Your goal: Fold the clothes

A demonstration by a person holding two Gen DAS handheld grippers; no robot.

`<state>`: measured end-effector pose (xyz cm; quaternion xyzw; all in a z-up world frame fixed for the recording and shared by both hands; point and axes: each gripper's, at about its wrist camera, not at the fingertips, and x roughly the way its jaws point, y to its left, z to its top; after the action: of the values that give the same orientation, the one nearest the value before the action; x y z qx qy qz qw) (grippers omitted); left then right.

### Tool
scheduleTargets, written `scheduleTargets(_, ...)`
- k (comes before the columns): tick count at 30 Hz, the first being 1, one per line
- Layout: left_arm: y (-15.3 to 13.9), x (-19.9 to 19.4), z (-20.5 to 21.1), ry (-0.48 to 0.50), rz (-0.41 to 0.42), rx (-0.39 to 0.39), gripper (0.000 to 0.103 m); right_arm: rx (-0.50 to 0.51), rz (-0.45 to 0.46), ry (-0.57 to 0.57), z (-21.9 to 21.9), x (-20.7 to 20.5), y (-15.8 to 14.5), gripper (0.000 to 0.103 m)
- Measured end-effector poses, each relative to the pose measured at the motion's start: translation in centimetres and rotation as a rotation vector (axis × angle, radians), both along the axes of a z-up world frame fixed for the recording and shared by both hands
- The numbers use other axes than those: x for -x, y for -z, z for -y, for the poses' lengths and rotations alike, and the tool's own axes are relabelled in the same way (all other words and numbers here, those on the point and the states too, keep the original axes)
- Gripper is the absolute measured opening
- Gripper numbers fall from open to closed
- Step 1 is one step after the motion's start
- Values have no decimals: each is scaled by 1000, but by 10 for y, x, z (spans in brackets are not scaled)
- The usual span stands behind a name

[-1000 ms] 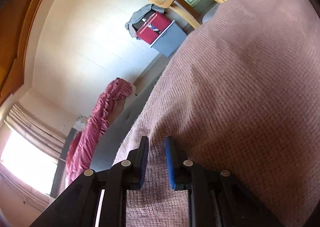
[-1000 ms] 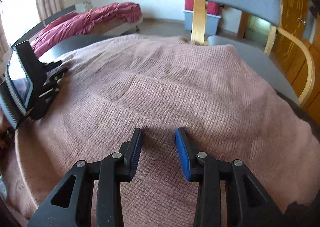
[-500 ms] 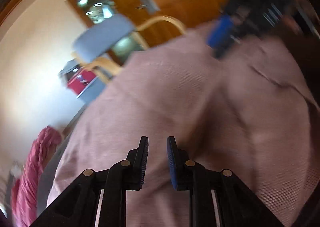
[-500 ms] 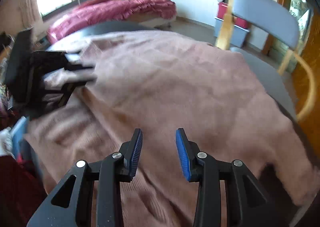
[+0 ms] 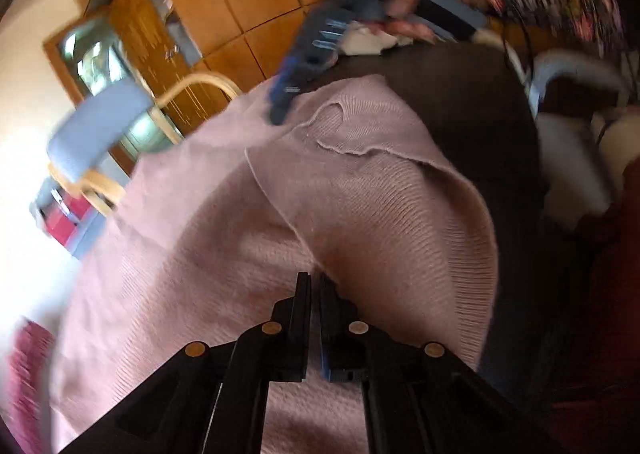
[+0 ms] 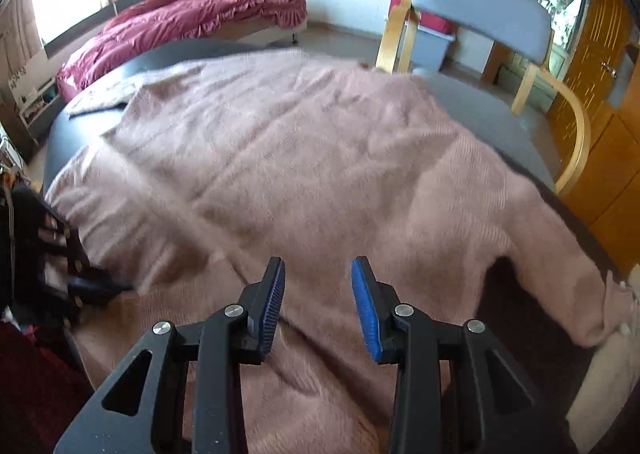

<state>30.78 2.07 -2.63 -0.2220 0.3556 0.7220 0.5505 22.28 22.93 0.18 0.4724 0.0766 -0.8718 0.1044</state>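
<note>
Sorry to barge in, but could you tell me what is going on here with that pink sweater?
A person is folding a pink knit sweater spread over a dark table, with a handheld gripper in each hand. The left gripper has its jaws shut on a fold of the knit near the ribbed edge. The right gripper hovers over the sweater with its jaws apart and nothing between them. A grey chair stands behind the table.

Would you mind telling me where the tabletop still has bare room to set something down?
Bare dark round table shows at the far left, between the pink knitted sweater and the red bedspread, and at the far right beside the grey-cushioned wooden chair. The middle is fully covered.
</note>
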Motion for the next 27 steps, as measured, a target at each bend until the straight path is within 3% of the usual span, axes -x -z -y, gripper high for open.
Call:
scheduleTargets(3,-14,7,13,36,263,-48,4,41,89,-53,-5,-19,13,38)
scheduleTargets(7,-16,10,20,89,421,-54,16,72,174,-106,-12,-46,29,38)
scheduleTargets(8,-17,10,20,109,436,-50,16,88,206,-118,-14,-53,30,38)
scheduleTargets(10,-16,7,22,146,453,-42,16,82,260,-142,-14,-66,28,28)
scheduleTargets(13,-17,1,32,197,463,-27,16,24,332,-221,-10,-94,24,28)
scheduleTargets(16,-17,15,24,241,531,-9,16,-44,403,-296,-10,-122,25,28)
scheduleTargets(19,-35,22,31,226,482,-31,16,-25,391,-270,-24,-131,13,28)
scheduleTargets(21,-53,30,44,174,405,-70,18,64,276,-241,-40,-125,-14,29)
scheduleTargets(22,-61,36,49,136,363,-89,19,86,211,-208,-47,-119,-25,35)
scheduleTargets(24,-71,64,48,-38,254,-125,19,97,83,-103,-61,-97,-42,48)
scheduleTargets(27,-79,111,43,-336,93,-164,20,144,0,71,-72,-44,-39,49)
